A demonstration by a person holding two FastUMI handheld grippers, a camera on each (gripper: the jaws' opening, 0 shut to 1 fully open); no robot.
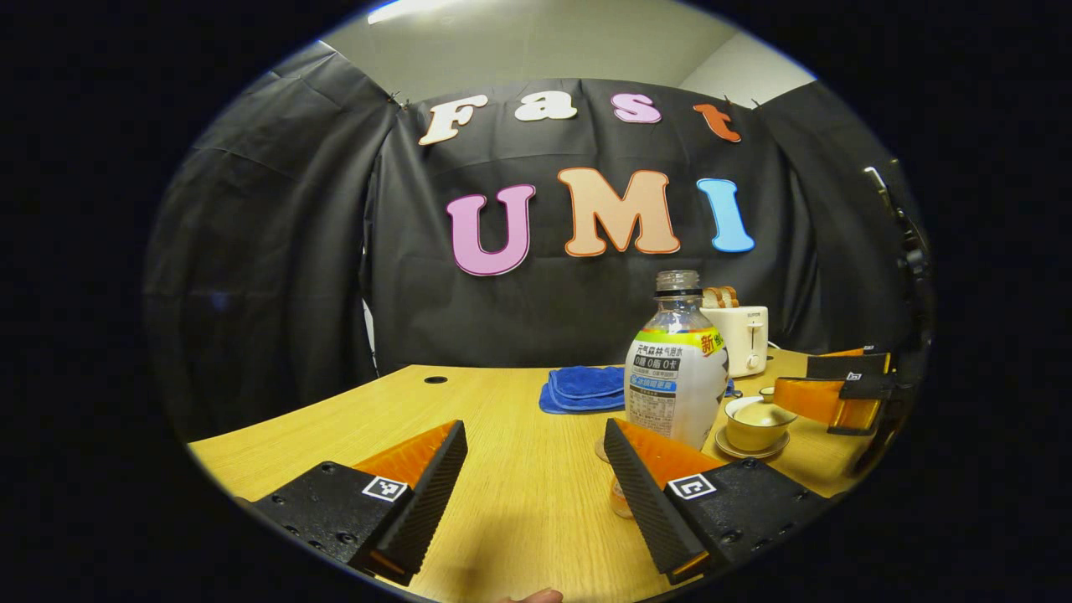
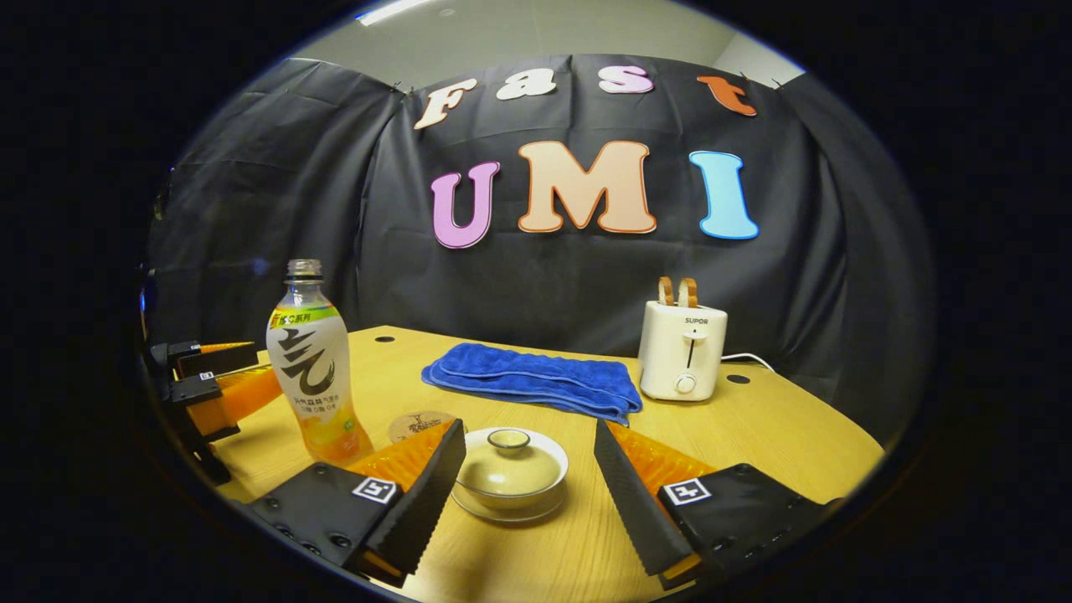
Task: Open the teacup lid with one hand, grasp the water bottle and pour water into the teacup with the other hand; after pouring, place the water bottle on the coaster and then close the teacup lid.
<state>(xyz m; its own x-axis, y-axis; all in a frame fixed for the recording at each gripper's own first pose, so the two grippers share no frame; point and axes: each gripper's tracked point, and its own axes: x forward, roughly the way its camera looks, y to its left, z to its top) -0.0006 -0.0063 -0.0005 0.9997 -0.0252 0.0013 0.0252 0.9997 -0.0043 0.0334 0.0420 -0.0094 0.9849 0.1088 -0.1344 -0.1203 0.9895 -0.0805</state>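
In the left gripper view the left tongs (image 1: pixel 536 469) stand wide open over the bare wooden desk (image 1: pixel 502 511), gripping nothing. The water bottle (image 1: pixel 677 368) stands upright just beyond their right finger, uncapped, its base partly hidden behind that finger. To the right of the bottle sits the teacup (image 1: pixel 758 423) on its saucer, with the lid on. The other tongs show at the far right edge of this view, close to the teacup.

In the right gripper view the right tongs (image 2: pixel 529 469) are likewise spread open and hold nothing; the teacup (image 2: pixel 509 473) sits on the desk (image 2: pixel 754 435) between the two fingers, touching neither, its lid (image 2: pixel 508 440) in place with the small knob up. The bottle (image 2: pixel 314 368) stands to the left of the teacup (a little yellowish liquid shows near its bottom). A round coaster (image 2: pixel 416 425) lies flat just right of the bottle's base, partly covered by the left finger of these tongs. The left tongs appear at the left edge of this view, beside the bottle and apart from it.

Farther back a folded blue cloth (image 2: pixel 536 378) lies on the desk, and to its right a white toaster (image 2: pixel 682 350) stands with two slices of bread up in its slots.
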